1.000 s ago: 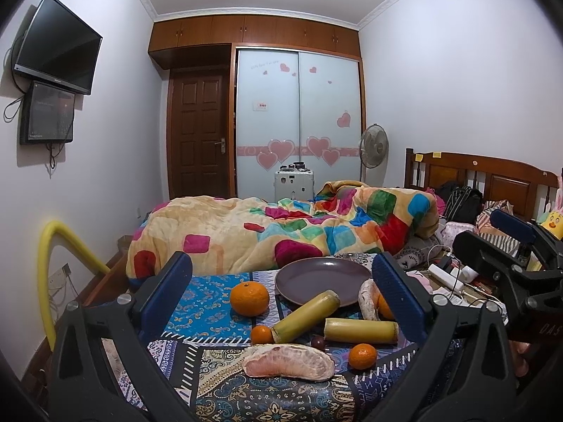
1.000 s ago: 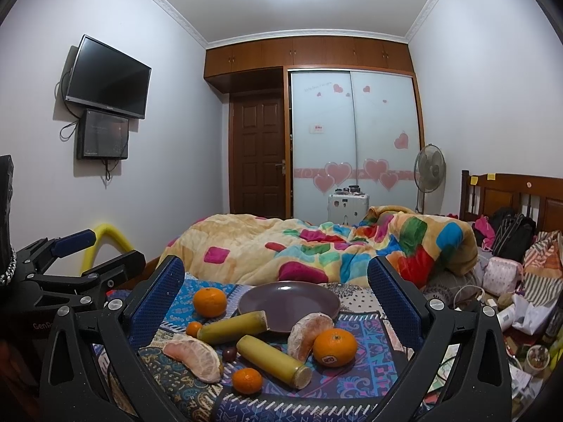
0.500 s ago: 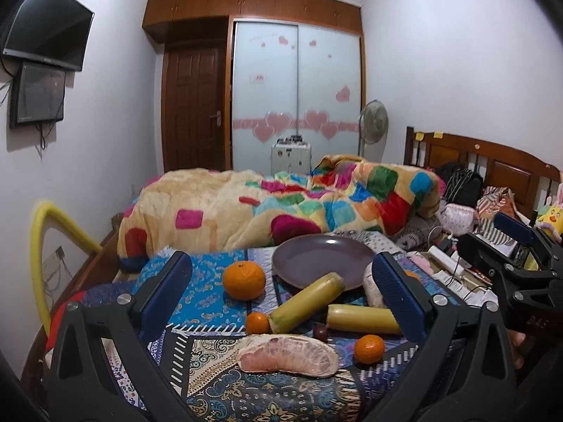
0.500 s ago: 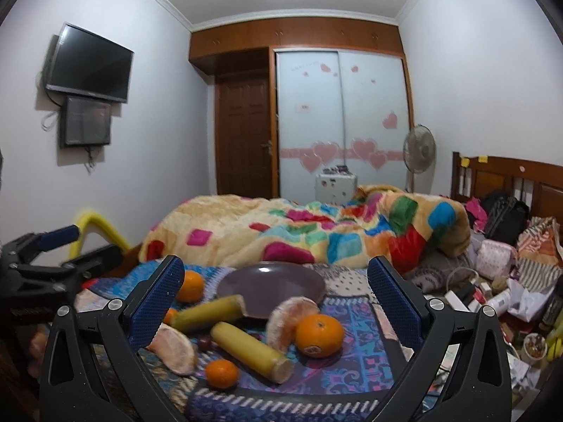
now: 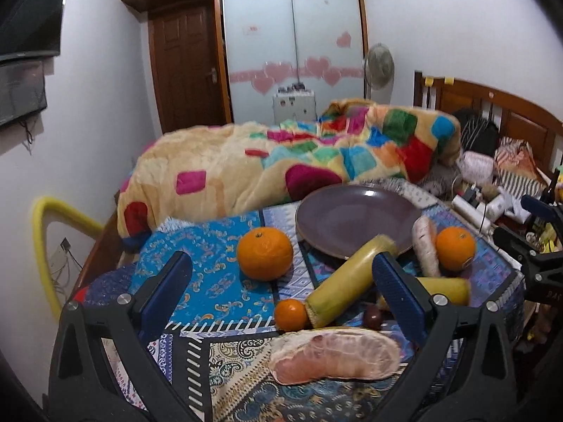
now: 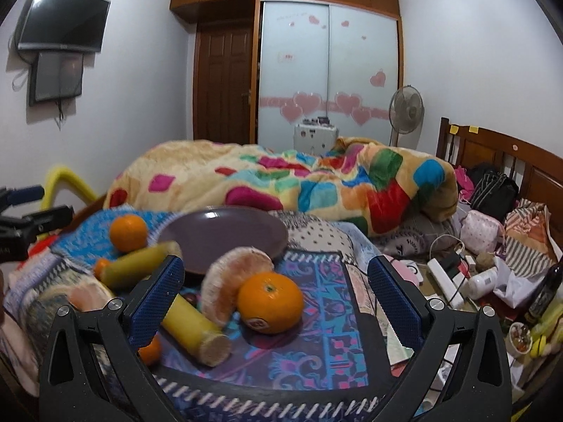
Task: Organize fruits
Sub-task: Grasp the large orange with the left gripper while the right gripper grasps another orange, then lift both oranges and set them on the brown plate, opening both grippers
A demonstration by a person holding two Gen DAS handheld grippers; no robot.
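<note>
**Both grippers spread wide over scattered fruit, plate still bare**

The fruit lies loose on a patterned cloth (image 5: 218,281) over the bed, with a purple plate (image 5: 352,218) behind it, likely where the pieces are meant to be gathered. Nothing is on the plate yet, though one yellow cane piece (image 5: 348,277) leans its far end on the rim.

The left gripper (image 5: 281,292) has its fingers released and empty. A large orange (image 5: 264,252) sits between and beyond them; a small orange (image 5: 291,314) and a peeled pomelo segment (image 5: 334,355) lie nearer the camera, inside the gap.

The right gripper (image 6: 274,293) is likewise spread apart, holding nothing. A stickered orange (image 6: 270,302) rests on the cloth between its fingers, touching a second pomelo piece (image 6: 228,281); another cane piece (image 6: 197,330) lies just beside the left finger. That orange looks the likeliest first pick.
</note>
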